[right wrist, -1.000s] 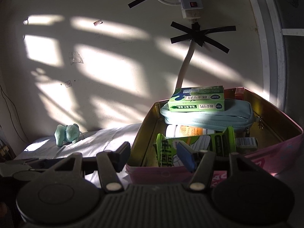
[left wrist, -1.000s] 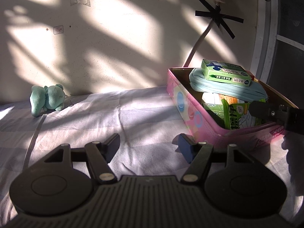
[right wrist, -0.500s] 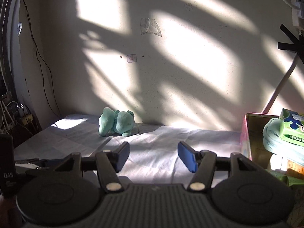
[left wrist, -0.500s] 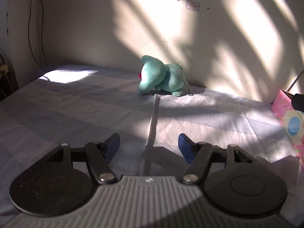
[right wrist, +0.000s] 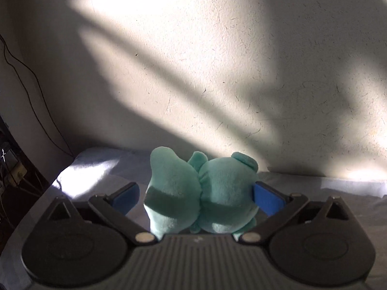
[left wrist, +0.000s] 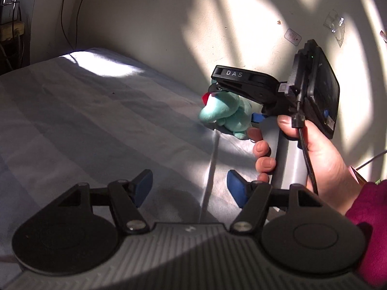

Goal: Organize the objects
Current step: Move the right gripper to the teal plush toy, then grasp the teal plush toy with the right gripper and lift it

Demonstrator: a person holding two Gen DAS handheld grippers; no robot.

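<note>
The teal plush toy (right wrist: 203,193) lies on the sheet-covered bed near the wall, sitting between the spread fingers of the right gripper (right wrist: 196,197). The blue right pad (right wrist: 267,199) touches its flank, while the left pad (right wrist: 124,197) stands just apart, so the jaws are released around it and not clenched. It is soft, fuzzy and rounded, two plump lobes side by side, with a red bit at the snout visible in the left wrist view (left wrist: 225,111). The left gripper (left wrist: 189,189) hovers over bare sheet with its jaws wide and nothing between them. The pale striped sheet (left wrist: 84,120) is wrinkled and lies open towards its left edge. The rough plaster wall (right wrist: 217,72) rises close behind the toy, crossed by sunlight bars. The person's right hand (left wrist: 314,149) grips the handle.
</note>
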